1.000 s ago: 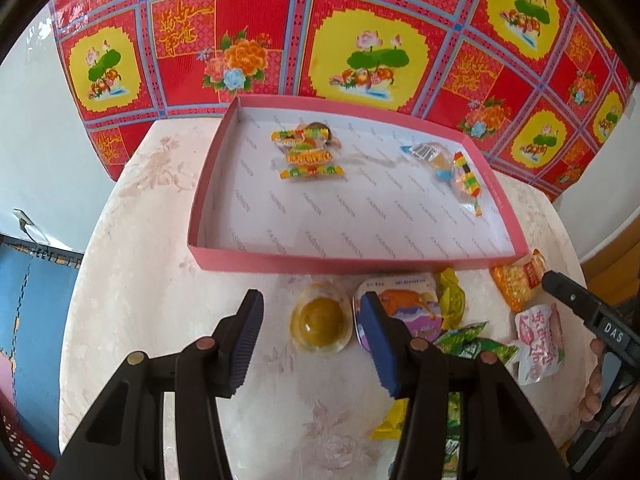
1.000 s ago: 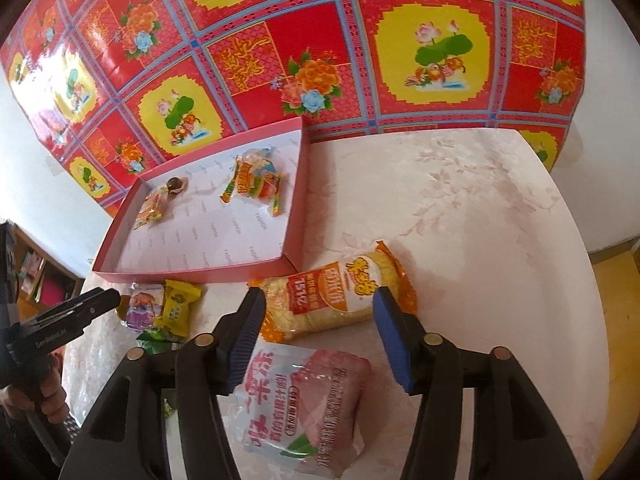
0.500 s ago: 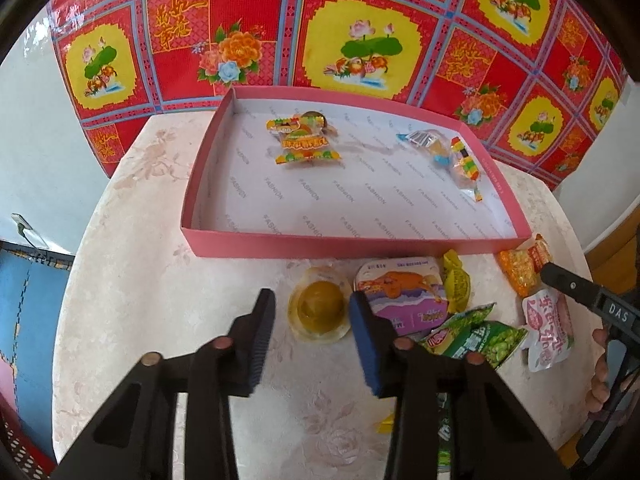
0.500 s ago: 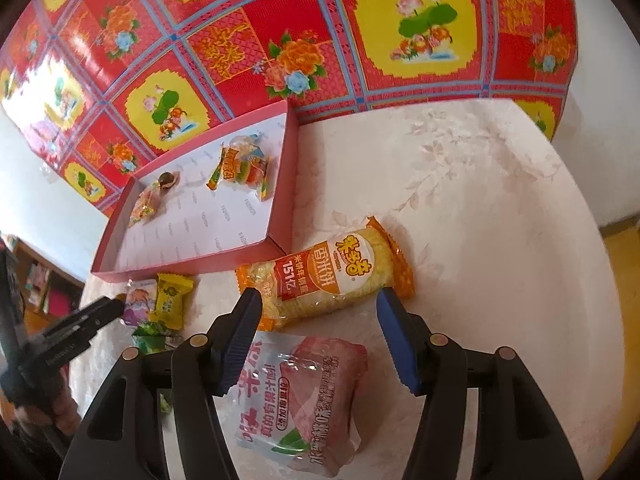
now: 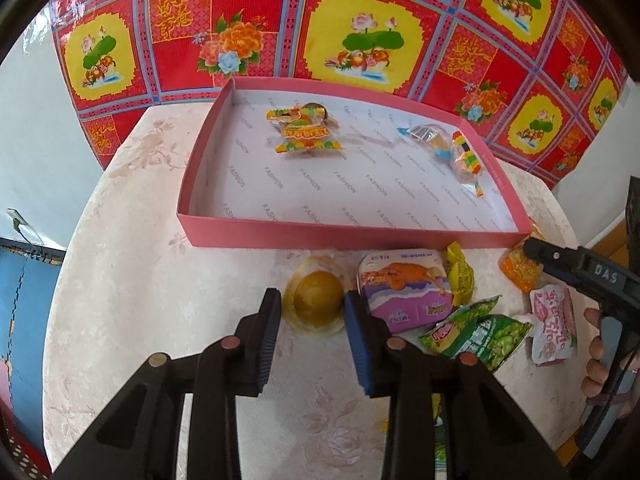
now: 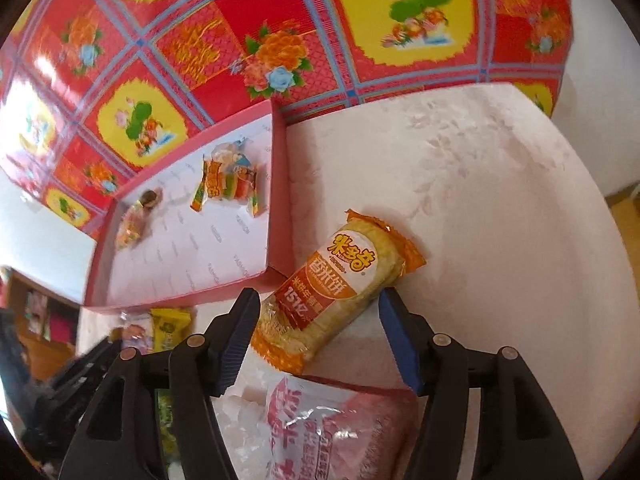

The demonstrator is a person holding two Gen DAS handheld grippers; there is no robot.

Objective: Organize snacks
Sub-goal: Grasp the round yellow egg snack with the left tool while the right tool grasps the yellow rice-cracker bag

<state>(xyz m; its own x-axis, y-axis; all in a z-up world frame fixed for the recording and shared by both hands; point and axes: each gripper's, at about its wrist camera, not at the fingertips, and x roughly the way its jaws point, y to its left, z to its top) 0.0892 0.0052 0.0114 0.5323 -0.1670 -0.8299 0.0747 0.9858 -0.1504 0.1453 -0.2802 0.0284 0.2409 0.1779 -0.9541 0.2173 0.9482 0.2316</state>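
Observation:
A pink box [image 5: 348,236] with a white floor lies on the round table and holds several small snack packets [image 5: 302,134]. In the left wrist view my left gripper [image 5: 310,316] is open, its pads on either side of a round yellow jelly cup [image 5: 316,298] in front of the box. A purple snack box [image 5: 404,290] lies right of the cup. In the right wrist view my right gripper [image 6: 318,338] is open around an orange rice-cracker pack [image 6: 332,292] beside the pink box [image 6: 276,200]. A pink-white packet [image 6: 324,428] lies under the gripper.
A green pea packet [image 5: 480,332] and a yellow packet [image 5: 460,274] lie right of the purple box. My right gripper [image 5: 580,276] shows at the right edge in the left wrist view. A red flowered cloth [image 5: 360,32] hangs behind the table.
My left gripper has moved forward and narrowed around the jelly cup. My right gripper has moved forward from over the pink-white packet, so the rice-cracker pack now lies between its fingers.

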